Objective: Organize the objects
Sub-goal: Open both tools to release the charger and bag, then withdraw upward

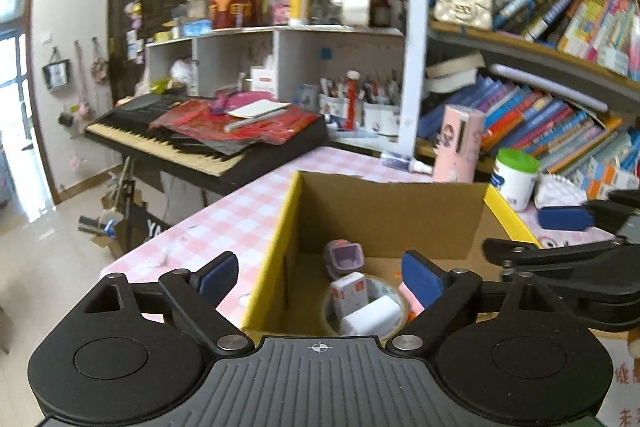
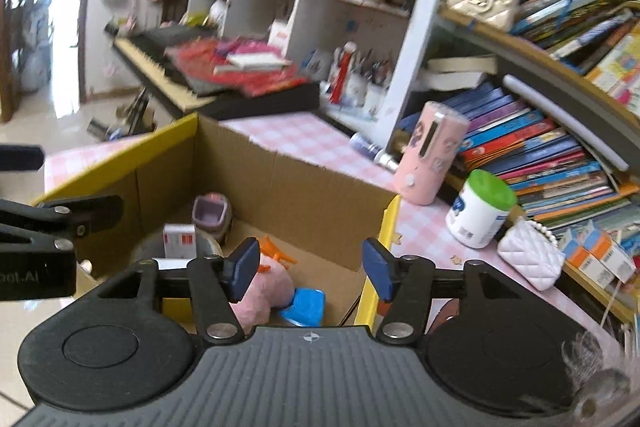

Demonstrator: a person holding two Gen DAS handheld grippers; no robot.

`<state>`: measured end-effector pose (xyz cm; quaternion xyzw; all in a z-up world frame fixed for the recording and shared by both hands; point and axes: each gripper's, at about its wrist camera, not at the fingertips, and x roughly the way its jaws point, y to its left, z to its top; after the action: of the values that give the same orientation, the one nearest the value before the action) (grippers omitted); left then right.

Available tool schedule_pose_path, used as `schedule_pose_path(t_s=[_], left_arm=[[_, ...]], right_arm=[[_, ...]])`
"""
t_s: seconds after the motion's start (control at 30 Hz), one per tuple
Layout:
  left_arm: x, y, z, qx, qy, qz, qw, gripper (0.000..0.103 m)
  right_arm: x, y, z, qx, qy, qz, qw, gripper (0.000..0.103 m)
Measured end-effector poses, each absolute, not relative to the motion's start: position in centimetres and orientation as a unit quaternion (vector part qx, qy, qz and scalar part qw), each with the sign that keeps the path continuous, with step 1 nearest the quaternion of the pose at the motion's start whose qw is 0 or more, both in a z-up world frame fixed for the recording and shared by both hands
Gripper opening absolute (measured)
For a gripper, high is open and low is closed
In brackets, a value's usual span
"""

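Note:
A yellow-edged cardboard box [image 1: 384, 211] [image 2: 304, 187] stands on the pink checked table. Inside lie a purple toy [image 1: 344, 259] [image 2: 212, 215], a small red-and-white carton [image 1: 350, 293] [image 2: 180, 239], a roll of tape [image 1: 396, 291], a white block [image 1: 372, 319], a pink plush [image 2: 264, 287] and a blue item [image 2: 304, 307]. My left gripper [image 1: 320, 279] hangs open above the box's near left corner, nothing between its pads. My right gripper [image 2: 310, 267] is open over the box's right side, above the plush, holding nothing. The right gripper's fingers [image 1: 560, 219] show at the right of the left wrist view.
On the table right of the box stand a pink cylinder [image 2: 432, 159], a green-lidded white jar [image 2: 480, 211] and a white quilted purse [image 2: 532, 259]. Bookshelves [image 2: 540, 131] rise behind them. A keyboard [image 1: 192, 139] piled with red papers sits beyond the table's far left end.

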<state>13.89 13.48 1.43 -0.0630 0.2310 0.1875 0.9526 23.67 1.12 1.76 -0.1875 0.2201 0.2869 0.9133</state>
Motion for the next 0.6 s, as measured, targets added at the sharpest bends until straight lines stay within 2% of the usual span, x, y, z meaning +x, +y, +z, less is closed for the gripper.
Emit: schedule_pose_path(t_s=[0.1, 0.3, 0.47, 0.6], left_arm=[[12.7, 13.9, 1.6, -0.075, 0.225, 0.195, 0.952, 0.092], [10.5, 14.2, 1.4, -0.086, 0.224, 0.198, 0.95, 0.093], [8.6, 14.1, 0.9, -0.086, 0.237, 0.195, 0.948, 0.093], [7.1, 14.0, 0.3, -0.085, 0.255, 0.197, 0.943, 0.098]], right_arm=[[22.2, 0.6, 2.4, -0.173, 0.2, 0.271, 0.926, 0.064], [19.7, -0.2, 2.9, -0.149, 0.193, 0.251, 0.937, 0.065], [17.7, -0.7, 2.5, -0.138, 0.21, 0.237, 0.938, 0.068], [15.9, -1.2, 1.8, -0.115, 0.245, 0.219, 0.937, 0.075]])
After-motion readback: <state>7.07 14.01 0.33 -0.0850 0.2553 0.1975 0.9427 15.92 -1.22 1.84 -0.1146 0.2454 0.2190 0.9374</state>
